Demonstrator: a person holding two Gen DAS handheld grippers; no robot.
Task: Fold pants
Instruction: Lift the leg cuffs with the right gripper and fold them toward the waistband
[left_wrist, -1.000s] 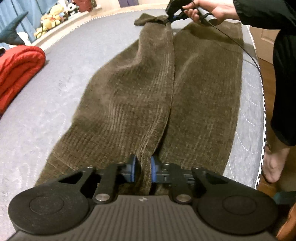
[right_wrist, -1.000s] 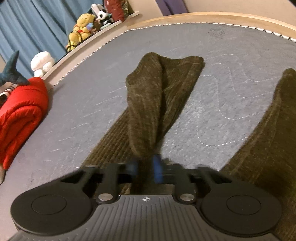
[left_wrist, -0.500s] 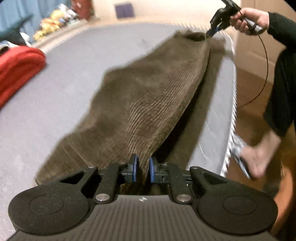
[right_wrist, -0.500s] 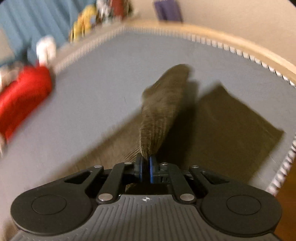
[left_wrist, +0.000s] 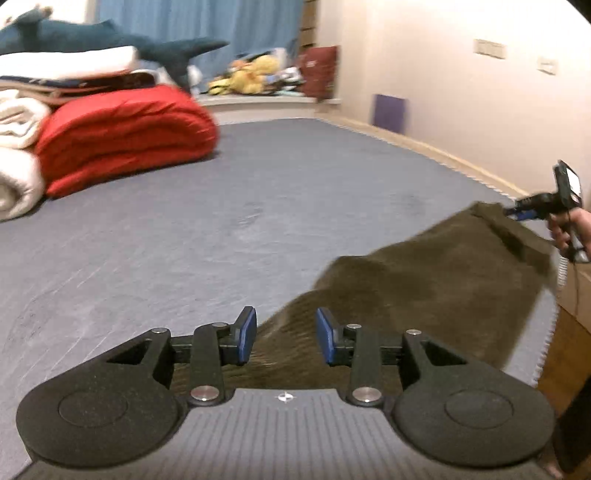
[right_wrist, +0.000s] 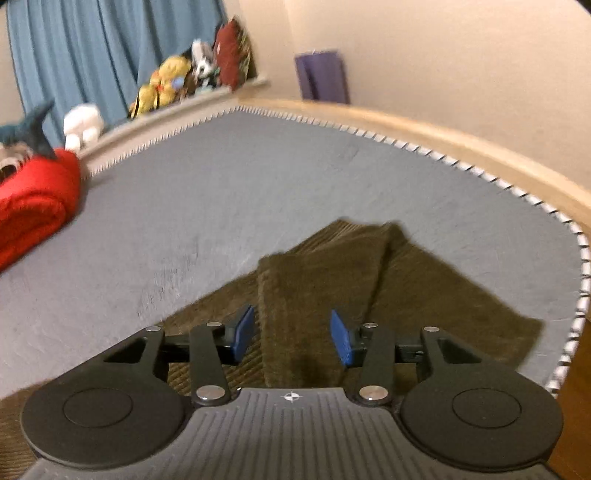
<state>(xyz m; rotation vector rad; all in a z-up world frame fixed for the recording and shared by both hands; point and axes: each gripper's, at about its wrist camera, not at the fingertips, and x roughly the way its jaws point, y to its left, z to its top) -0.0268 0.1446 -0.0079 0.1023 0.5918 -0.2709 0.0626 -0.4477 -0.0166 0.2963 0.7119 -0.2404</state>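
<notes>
- The pants (right_wrist: 406, 295) lie near the right edge of the bed (right_wrist: 258, 192), one leg laid over the other lengthwise, so the first fold looks done.
- In the right wrist view the upper layer sits skewed, with a loose ridge of cloth running up the middle; I judge it needs smoothing before any crosswise fold.
- What is left, as I read it: folding the length over once or twice into a compact stack.
- The left tool (left_wrist: 284, 338) has its jaws opening; cloth shows between the blue pads (left_wrist: 246, 334), which no longer press on it.
- The right tool (right_wrist: 291, 336) has its jaws opening too, the ridge of fabric between the pads without being pinched.
- In the left wrist view the right tool (left_wrist: 517, 213) hangs at the far end of the pants (left_wrist: 424, 291); blur makes it hard to say whether it touches.
- The fabric is dark olive-brown, thick and ribbed like corduroy, soft and limp, likely to hold a crease poorly.
- The bed cover is flat grey quilted cloth with a stitched rim; a plump red duvet (left_wrist: 122, 136) is rolled well apart.
</notes>
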